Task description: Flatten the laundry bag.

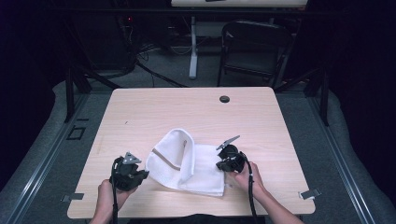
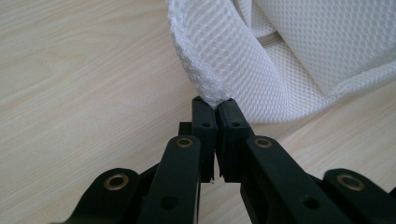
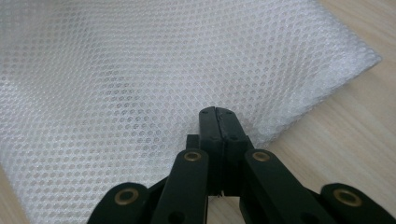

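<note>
I have both tools clamped on the white mesh bag, which lies partly folded on the near half of the wooden table, between my two hands. The left gripper has its jaws pressed together on a rolled-up corner of the bag; in the left gripper view the fabric rises straight ahead of the fingertips and curls up and away to the right, so that corner is lifted off the table rather than lying flat. I judge I hold it there because a raised edge gives me something to pull the fold open or over with. The right gripper is also closed. In its own view the jaws meet tight at the near edge of the bag, with the mesh spreading flat ahead and to the left of the tips and bare table off to the right. I can't see fabric between the pads, but the tips sit right on the edge, so I take it as a pinch on a thin layer. That hold seems meant to anchor this side while the left end is moved. From above, a folded flap stands up just left of the right tool.
</note>
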A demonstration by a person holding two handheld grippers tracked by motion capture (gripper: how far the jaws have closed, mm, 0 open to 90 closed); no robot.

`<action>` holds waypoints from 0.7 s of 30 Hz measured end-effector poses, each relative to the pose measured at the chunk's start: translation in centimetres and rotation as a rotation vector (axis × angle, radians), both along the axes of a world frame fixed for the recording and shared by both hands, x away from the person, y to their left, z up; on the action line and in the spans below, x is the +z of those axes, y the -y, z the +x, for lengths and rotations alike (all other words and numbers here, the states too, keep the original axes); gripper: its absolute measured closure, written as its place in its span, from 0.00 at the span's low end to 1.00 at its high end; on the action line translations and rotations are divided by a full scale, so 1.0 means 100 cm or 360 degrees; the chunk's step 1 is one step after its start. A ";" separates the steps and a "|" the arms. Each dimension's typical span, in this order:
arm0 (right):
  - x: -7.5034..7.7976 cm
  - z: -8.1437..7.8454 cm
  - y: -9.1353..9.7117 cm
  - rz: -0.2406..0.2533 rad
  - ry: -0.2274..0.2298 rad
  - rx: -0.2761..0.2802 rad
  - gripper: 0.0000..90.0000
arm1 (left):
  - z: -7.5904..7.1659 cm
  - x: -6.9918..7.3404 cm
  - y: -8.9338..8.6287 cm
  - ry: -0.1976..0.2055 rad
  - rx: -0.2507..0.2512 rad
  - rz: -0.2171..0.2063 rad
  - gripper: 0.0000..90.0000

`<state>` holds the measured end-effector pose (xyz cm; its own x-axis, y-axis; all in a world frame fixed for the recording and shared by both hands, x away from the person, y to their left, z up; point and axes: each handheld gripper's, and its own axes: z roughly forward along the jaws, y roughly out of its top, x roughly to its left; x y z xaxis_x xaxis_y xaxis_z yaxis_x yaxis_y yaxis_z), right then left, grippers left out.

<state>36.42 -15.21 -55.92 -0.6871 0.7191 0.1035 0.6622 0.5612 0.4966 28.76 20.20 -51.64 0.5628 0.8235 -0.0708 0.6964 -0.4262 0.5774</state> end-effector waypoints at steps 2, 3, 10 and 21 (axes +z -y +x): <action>0.000 0.001 0.002 0.0001 -0.0008 0.0006 1.00 | 0.001 -0.001 -0.001 -0.0021 -0.0005 -0.0008 0.97; 0.000 0.001 0.002 -0.0009 -0.0002 0.0008 1.00 | 0.001 -0.001 -0.001 -0.0027 -0.0006 -0.0011 0.97; 0.001 0.002 0.004 -0.0016 -0.0002 0.0018 1.00 | -0.001 -0.003 0.001 -0.0055 -0.0019 -0.0011 0.97; 0.003 0.007 0.012 -0.0076 0.0030 0.0025 1.00 | -0.006 -0.002 0.014 -0.0192 -0.0169 0.0037 0.89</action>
<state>37.17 -16.43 -55.67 -0.6998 0.7121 0.0566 0.6441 0.5946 0.4812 28.20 18.84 -51.85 0.6355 0.7620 -0.1245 0.7101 -0.5136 0.4815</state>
